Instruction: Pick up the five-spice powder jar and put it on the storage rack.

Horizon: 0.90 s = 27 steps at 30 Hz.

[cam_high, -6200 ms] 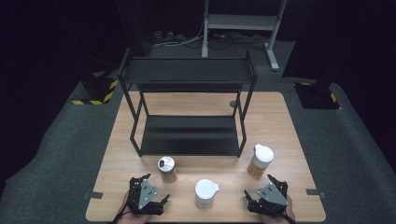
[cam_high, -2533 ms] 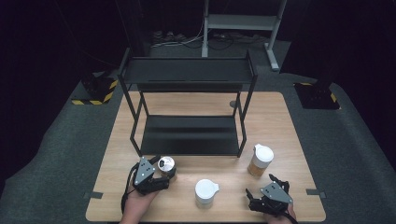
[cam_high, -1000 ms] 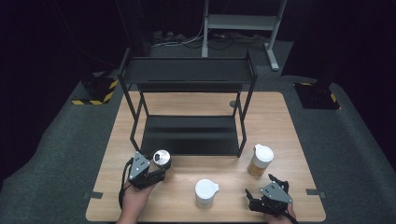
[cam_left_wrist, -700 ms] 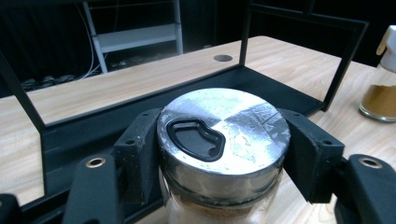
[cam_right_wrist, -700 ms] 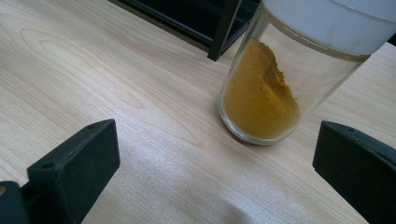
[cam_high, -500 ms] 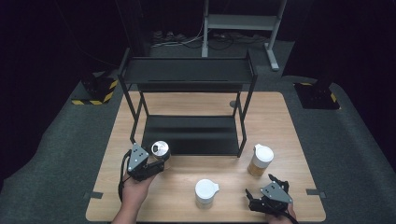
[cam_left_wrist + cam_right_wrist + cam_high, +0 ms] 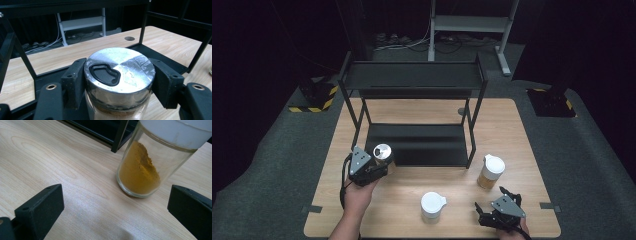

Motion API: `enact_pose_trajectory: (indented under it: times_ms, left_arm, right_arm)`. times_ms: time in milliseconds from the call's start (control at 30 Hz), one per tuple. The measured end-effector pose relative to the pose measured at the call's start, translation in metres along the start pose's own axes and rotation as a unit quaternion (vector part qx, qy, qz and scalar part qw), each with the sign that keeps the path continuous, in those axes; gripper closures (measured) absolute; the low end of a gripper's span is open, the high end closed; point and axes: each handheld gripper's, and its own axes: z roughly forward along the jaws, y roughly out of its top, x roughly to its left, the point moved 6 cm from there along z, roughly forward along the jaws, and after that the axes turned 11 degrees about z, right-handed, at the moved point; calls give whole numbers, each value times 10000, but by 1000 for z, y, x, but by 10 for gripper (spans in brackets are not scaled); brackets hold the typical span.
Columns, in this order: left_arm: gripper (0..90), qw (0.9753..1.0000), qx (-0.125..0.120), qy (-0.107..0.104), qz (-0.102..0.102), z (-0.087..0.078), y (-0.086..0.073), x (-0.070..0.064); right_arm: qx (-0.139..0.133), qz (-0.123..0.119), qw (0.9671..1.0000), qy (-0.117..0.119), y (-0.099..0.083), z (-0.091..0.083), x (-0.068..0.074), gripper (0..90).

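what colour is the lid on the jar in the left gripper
Silver metal lid with a black pour flap, clearest in the left gripper view.

Rack posts (image 7: pixel 358 121) & lower shelf (image 7: pixel 417 144) block fwd; bare table (image 7: pixel 397 200) open btwn jars.

No legible text, label, brand or number on any jar or surface

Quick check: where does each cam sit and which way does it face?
High view: above the table's near side, looking forward and down; both hands with tools, left tool, right tool.
Left gripper view: on the left tool, facing the rack; jaws clamp the shaker.
Right gripper view: low, facing the spice jar; jaws apart.
Shared: high and left views show the shaker.
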Motion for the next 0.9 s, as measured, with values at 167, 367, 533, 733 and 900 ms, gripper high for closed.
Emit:
enact_pose_trajectory:
  times_ms: [167, 367, 533, 733, 900]
  left_arm:
    - [350, 10000, 24, 68, -26, 6, 3, 2]
    - [350, 9999, 10, 150, -23, 13, 7, 5]
    - [350, 9998, 38, 197, -22, 20, 10, 6]
    - [350, 9997, 48, 251, -55, 29, 11, 9]
    - [349, 9995, 85, 278, -87, 35, 10, 9]
  right_arm:
    - [-8, 2, 10000, 1, 0, 0, 0, 0]
    - [-11, 12, 10000, 9, 0, 0, -1, 0]
    - [-13, 34, 10000, 18, 0, 0, -1, 0]
    - [-8, 46, 10000, 27, 0, 0, -2, 0]
    - [-8, 40, 10000, 32, 0, 0, -2, 0]
